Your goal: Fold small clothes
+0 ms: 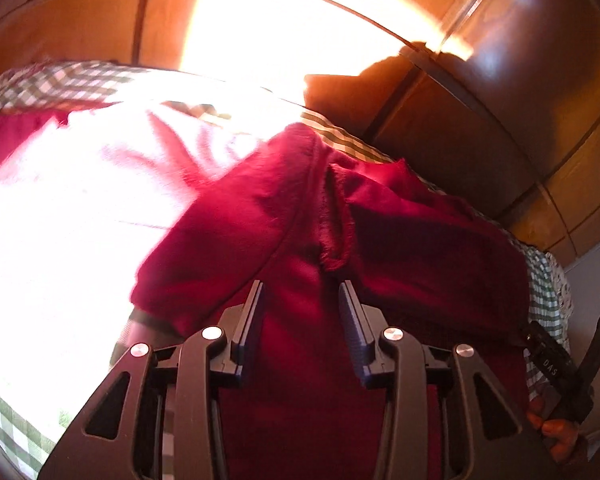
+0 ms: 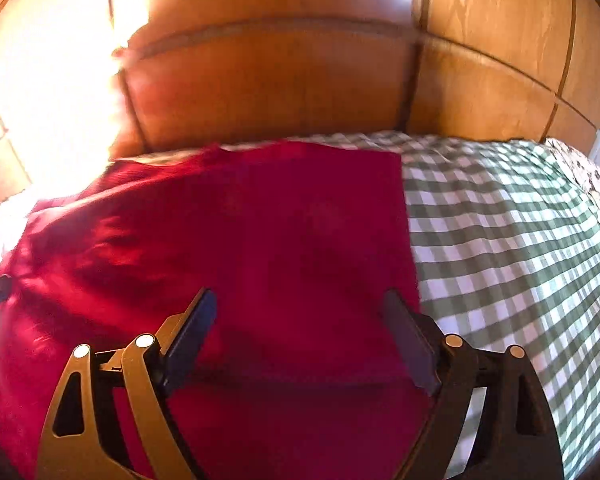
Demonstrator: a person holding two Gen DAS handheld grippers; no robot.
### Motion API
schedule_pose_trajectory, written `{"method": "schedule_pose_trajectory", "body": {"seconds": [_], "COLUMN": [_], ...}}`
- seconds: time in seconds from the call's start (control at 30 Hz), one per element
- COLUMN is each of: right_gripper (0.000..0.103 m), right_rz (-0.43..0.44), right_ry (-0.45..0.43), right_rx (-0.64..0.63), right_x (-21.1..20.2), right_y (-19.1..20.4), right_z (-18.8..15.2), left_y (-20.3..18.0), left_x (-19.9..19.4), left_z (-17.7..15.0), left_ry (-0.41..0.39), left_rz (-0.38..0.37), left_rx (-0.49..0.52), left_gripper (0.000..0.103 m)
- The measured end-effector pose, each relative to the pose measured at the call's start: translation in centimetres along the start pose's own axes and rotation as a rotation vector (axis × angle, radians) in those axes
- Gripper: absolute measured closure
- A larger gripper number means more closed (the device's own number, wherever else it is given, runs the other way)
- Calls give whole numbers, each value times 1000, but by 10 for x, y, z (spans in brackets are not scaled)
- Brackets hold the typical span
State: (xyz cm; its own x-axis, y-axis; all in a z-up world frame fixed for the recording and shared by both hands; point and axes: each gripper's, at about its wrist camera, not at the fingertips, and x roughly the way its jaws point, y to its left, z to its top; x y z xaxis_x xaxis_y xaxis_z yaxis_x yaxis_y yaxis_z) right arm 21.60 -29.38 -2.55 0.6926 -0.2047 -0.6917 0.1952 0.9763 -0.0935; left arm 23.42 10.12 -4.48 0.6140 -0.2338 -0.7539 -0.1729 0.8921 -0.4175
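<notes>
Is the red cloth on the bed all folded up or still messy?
Partly folded. The red cloth lies flat with straight edges on one side, but its other side is bunched and creased.

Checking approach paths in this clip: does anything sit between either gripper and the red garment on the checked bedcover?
Nothing visible does. The left gripper and the right gripper both hang open directly over the red garment, with only bare cloth ahead of their fingers. The checked bedcover beside it is bare too.

Matt red cloth garment (image 2: 268,240) on woven green-checked bedcover (image 2: 500,248); glossy varnished wooden panels (image 2: 284,80); matt black plastic gripper fingers (image 1: 252,320) with shiny metal pins.
</notes>
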Motion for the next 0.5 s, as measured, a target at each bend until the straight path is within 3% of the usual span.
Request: {"method": "schedule_pose_trajectory", "body": {"seconds": [0.1,0.17,0.27,0.3,0.37,0.5], "right_gripper": [15,15,15,10,3,3], "right_rz": [54,82,82,78,55,101], "right_ry": [-8,10,39,49,48,86], "right_rx": [-53,-97,-176,-189,-183,-117], "right_x": [-19,-22,-20,-17,-16,-7], "right_y": [21,39,62,66,69,58], "right_z": [-17,-29,-50,-55,-62,-63], "left_y": [41,74,126,143,176,233], "left_x": [-30,-46,-70,-78,-93,-112], "left_z": [-6,-7,-6,-5,-2,7], "left_ry": [-44,-69,-137,-150,-185,-237], "left_rz": [-25,-45,22,40,72,98], "left_rx": [-100,-179,-297,-336,-407,-536], "left_gripper": [65,56,54,54,54,54]}}
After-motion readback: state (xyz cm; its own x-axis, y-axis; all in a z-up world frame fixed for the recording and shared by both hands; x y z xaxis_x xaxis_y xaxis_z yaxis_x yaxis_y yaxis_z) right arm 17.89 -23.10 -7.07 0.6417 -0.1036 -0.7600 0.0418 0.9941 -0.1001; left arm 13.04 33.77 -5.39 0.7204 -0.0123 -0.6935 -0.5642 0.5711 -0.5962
